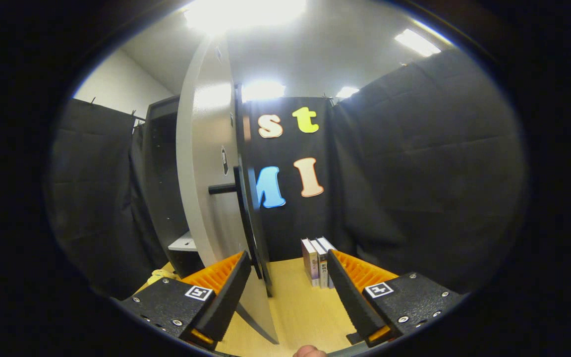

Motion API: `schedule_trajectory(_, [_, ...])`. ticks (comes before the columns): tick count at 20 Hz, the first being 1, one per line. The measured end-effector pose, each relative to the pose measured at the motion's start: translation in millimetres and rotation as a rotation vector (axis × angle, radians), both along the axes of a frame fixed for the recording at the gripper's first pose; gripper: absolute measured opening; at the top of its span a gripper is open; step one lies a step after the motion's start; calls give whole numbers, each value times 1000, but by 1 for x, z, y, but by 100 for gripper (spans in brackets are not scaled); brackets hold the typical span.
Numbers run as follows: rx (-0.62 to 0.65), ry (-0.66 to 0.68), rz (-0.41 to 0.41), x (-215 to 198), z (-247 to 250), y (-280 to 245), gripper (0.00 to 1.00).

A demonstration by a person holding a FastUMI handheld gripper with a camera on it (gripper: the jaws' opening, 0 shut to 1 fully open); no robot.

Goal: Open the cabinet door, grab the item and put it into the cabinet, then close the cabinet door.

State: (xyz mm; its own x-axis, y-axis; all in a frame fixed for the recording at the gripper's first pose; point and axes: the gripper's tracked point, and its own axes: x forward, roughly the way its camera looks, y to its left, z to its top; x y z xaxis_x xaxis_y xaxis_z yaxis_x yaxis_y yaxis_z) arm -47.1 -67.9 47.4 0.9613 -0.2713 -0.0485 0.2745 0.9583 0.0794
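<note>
The claw is held apart around the edge of the swung-open cabinet door; books are stood just right of that door on the worktop.

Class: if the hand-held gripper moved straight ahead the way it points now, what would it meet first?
Probably the books standing on the table, just beyond the open hand-held gripper. The open cabinet door runs close by one finger and might brush it first; depth is unclear.
</note>
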Motion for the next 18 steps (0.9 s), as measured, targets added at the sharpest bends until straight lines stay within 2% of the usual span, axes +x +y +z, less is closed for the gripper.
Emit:
schedule_trajectory(1, [-7, -3, -23, -12, -4, 11, 95])
schedule_trajectory(3, [-46, -40, -51, -30, -10, 34, 95])
schedule_trajectory(5, [-86, -38, -49, -43, -29, 66, 95])
schedule_trajectory(7, [-66, -34, -33, -47, -57, 100, 96])
schedule_trajectory(11, [30, -47, 14, -21, -125, 162, 95])
schedule_trajectory(16, [36, 16, 105, 34, -230, 226, 96])
schedule_trajectory(18, [20, 25, 107, 49, -254, 237, 96])
